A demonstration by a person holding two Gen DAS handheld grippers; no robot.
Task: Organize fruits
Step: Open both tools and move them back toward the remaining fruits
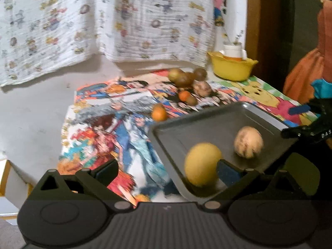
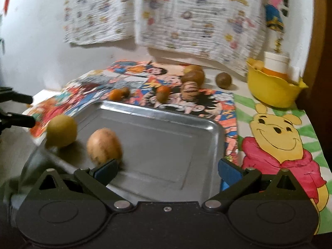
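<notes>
Left wrist view: both grippers, left gripper (image 1: 166,170) and right gripper (image 2: 167,169), have jaws released; two fruits (image 1: 202,164) lie in the tray (image 1: 207,122). Next, probably fetch fruit (image 2: 192,76) from the worktop's far edge.

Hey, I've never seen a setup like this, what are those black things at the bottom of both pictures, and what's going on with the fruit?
They are two hand-held grippers, each with a camera looking along its fingers. One picture comes from the left gripper, the other from the right gripper. Both stand open and hold nothing. On the table lies a metal tray with two fruits in it: a yellow fruit and a tan fruit. Behind the tray, more loose fruits sit on a cartoon-print cloth, beside a yellow bowl.
</notes>
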